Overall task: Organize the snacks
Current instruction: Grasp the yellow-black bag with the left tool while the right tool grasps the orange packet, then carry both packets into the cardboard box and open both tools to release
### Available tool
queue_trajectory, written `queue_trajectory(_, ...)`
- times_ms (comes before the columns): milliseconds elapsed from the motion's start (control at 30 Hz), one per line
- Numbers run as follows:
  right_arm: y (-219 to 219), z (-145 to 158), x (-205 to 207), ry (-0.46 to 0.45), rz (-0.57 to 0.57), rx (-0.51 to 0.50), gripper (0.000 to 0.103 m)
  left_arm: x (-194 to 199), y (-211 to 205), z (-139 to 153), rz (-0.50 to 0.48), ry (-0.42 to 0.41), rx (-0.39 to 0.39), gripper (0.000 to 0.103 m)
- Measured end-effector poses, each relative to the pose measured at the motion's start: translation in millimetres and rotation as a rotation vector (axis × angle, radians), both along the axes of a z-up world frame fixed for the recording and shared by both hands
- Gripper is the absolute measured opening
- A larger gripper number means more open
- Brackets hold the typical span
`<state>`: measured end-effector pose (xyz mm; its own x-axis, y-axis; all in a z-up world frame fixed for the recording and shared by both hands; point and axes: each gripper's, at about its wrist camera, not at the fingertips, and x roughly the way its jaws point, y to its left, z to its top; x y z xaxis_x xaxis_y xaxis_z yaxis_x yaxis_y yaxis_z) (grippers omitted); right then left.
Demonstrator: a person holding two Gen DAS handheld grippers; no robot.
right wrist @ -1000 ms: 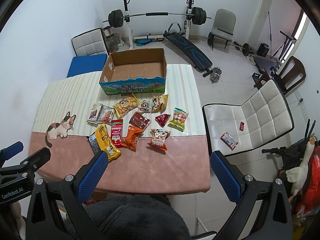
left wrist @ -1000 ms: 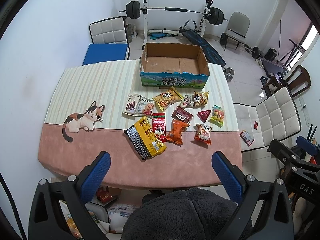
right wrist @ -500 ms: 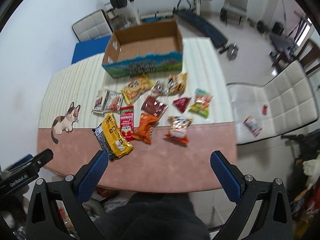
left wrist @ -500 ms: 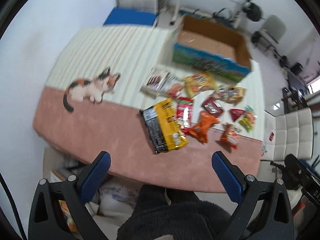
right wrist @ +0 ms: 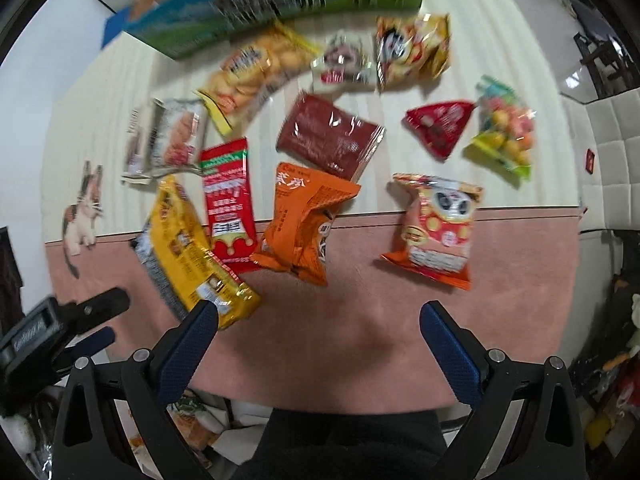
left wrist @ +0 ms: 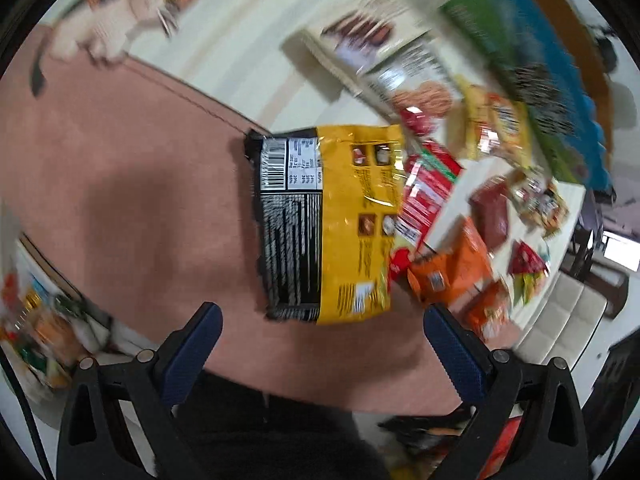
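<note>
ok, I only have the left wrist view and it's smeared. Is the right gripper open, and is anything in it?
Observer: The right gripper is open and empty, above the pink cloth.
Operator: Which pack is closest to it?
Observer: The yellow bag. Its near corner lies by one fingertip.
Operator: And the panda pack?
Observer: The panda pack lies flat across the cream-pink seam, apart from the other packs.

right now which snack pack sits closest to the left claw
The big yellow-and-black pack, lying right ahead of the open left claw; the orange pack and the others lie farther off.
</note>
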<state>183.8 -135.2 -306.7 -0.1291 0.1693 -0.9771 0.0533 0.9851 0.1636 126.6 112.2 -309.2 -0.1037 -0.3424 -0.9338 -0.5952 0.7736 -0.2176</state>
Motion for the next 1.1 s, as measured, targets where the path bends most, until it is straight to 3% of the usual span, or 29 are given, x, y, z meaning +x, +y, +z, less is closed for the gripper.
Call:
queue_trajectory(133, 9.5, -27.6, 9.8, 0.025, -0.018, -0.029, 0.102, 10.5, 1.0, -38.2, 0.060, 0.043, -0.040, 0.103)
queue_trajectory(267, 14.7, -46.2, 20.2, 0.033, -0.023, -0.041, 0.102, 17.6, -7.6, -59.3, 0.049, 0.075, -0.011, 0.103)
queue_trajectory(300, 15.4, -48.9, 23.7, -0.136, -0.112, -0.058, 0.102, 18.9, -11.6, -62.3, 0.039, 0.076, -0.003, 0.103)
queue_trajectory(600, 20.0, -76.7, 49.7, -0.106, -0.168, -0.059, 0.098, 26.6, -32.8, -71.4, -0.086, 0.053, 0.116, 0.099)
queue_trajectory(667, 20.5, -82.7, 51.6, -0.091, -0.189, -0.047, 0.093, 26.9, -35.9, -66.8, -0.138, 0.033, 0.145, 0.092)
queue_trajectory(733, 25.2, -88.7, 53.1, -0.033, -0.193, -0.032, 0.090, 25.0, -38.8, -57.3, -0.213, 0.014, 0.189, 0.091)
queue_trajectory(800, 22.1, -94.3, 57.6, -0.032, -0.206, -0.019, 0.087, 22.2, -41.3, -49.4, -0.305, -0.004, 0.274, 0.091)
queue_trajectory(900, 32.8, -105.8, 62.5, 0.024, -0.199, -0.017, 0.076, 15.0, -41.3, -44.5, -0.380, -0.010, 0.341, 0.090)
queue_trajectory(967, 39.2, -114.8, 65.3, 0.031, -0.191, -0.029, 0.065, 10.3, -38.9, -44.3, -0.401, -0.016, 0.342, 0.091)
queue_trajectory(1100, 54.9, -122.4, 62.0, 0.015, -0.160, -0.079, 0.059, 4.1, -37.0, -44.9, -0.399, -0.030, 0.324, 0.091)
